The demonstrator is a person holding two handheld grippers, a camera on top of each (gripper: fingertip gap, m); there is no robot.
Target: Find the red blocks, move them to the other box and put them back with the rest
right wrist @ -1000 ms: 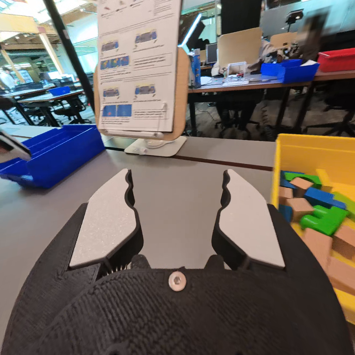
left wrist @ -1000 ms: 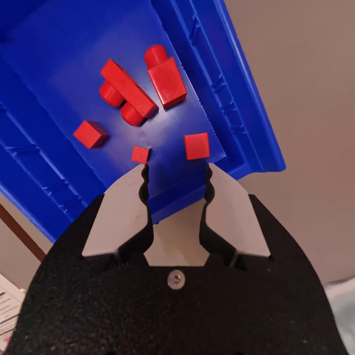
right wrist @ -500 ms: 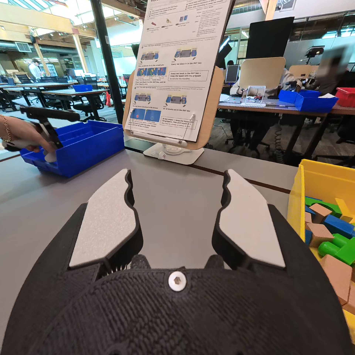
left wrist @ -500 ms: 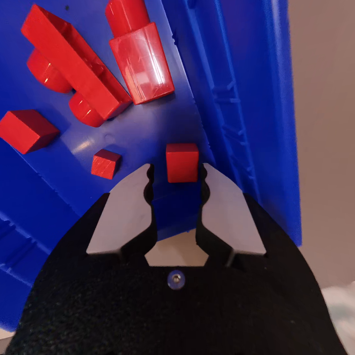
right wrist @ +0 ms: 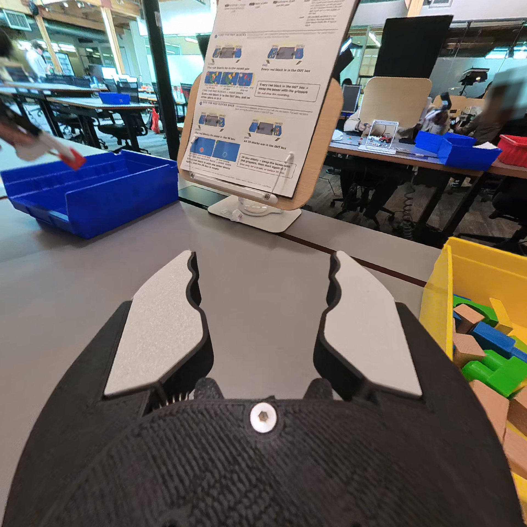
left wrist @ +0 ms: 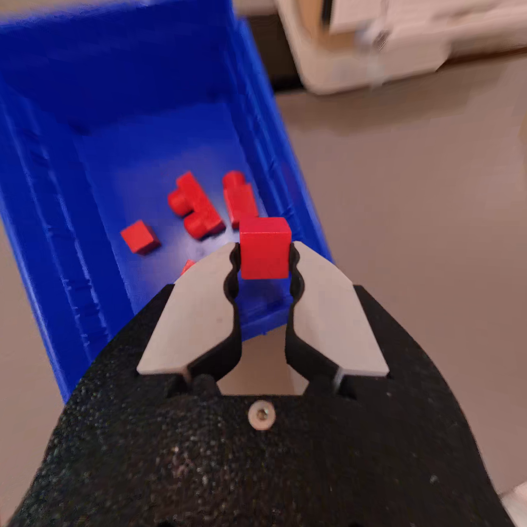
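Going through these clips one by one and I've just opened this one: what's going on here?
A person works two hand-held grippers at a grey table. The left gripper has its jaws shut on a red block, lifted above the blue box where other red blocks lie. The right gripper hangs open beside the yellow box of mixed blocks.

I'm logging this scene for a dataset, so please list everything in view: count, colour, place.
red cube: one, red, clamped in the left gripper above the bin
red blocks: four, red, on the blue bin floor, one half hidden
blue bin: one, blue, table left
yellow bin: one, yellow, table right, holding green, blue and tan blocks
instruction stand: one, wood and white, table back
left hand-held gripper: pads pressing the cube
right hand-held gripper: open, over bare table
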